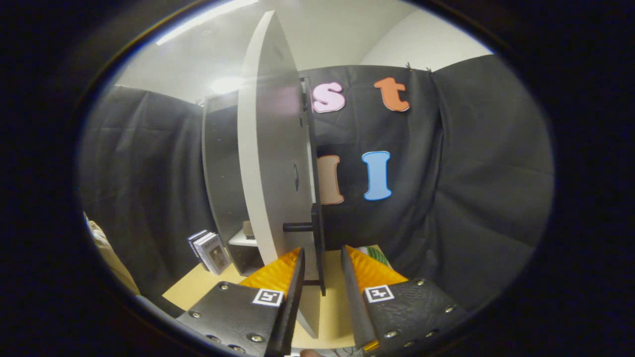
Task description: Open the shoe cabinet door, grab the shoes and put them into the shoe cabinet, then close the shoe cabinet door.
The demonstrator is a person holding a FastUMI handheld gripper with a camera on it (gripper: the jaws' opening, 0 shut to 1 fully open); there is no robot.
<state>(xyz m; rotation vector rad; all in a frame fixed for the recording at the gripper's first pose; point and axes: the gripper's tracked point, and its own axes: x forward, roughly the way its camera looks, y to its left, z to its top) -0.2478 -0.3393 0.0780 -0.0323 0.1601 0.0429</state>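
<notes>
gripper view | gripper (321,258) spread apart, fingers either side of the door's dark handle bar (317,238), contact unclear | shoe cabinet door (275,163) swung out edge-on, rising just ahead of the fingers | shoe cabinet (223,163) behind it, standing on the tan tabletop (198,287) | small box (211,250) beside the cabinet's foot

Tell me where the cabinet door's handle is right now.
In the gripper view, the dark bar handle runs down the door edge, between the open gripper fingers, with the cabinet to its left.
</notes>
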